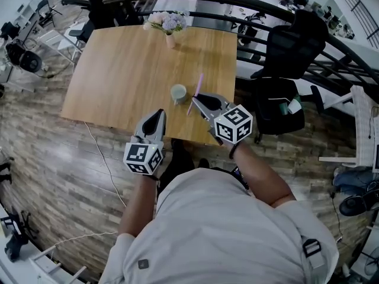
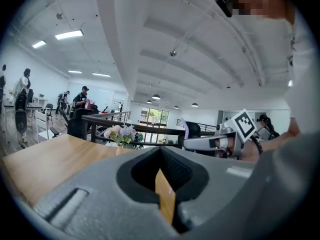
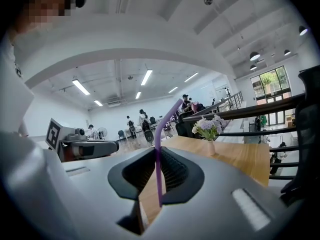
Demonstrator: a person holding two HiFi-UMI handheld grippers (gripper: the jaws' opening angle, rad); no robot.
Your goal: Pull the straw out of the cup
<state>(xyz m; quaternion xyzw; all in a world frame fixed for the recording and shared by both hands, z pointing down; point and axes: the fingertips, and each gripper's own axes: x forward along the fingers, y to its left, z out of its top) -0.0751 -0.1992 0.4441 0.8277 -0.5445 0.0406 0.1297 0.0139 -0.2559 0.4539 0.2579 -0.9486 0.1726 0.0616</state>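
Straw (image 1: 196, 92) is already clear of the cup (image 1: 179, 93), as far as these views show. From the head view it hangs just beside the cup, on the side toward the table's right edge. It slants, with its upper end toward the far edge and its lower end toward the near edge.

Your right tool (image 1: 200, 102) is clamped on it. The right gripper view shows the purple stem pinched between the ribbed pads, with the bent top rising above them. The bottom tip hangs free below the grip, and no cup is round it.

The cup stands upright on the table (image 1: 118, 70), close to the near edge and a little right of the middle. Nothing sticks out of its mouth.

Your left tool (image 1: 159, 115) hovers over the near edge, near the cup but apart from it. Its jaws are together on nothing (only a sliver of wood shows through the slit below the pads). So it isn't steadying the cup.

I'd judge the pull itself done. What may be left is small: take the straw well away from the cup, or lay it down on the table if that is wanted. Whether its lower tip touches the wood, I can't tell.

Flowers (image 1: 169, 23) at the far edge are well out of your way.
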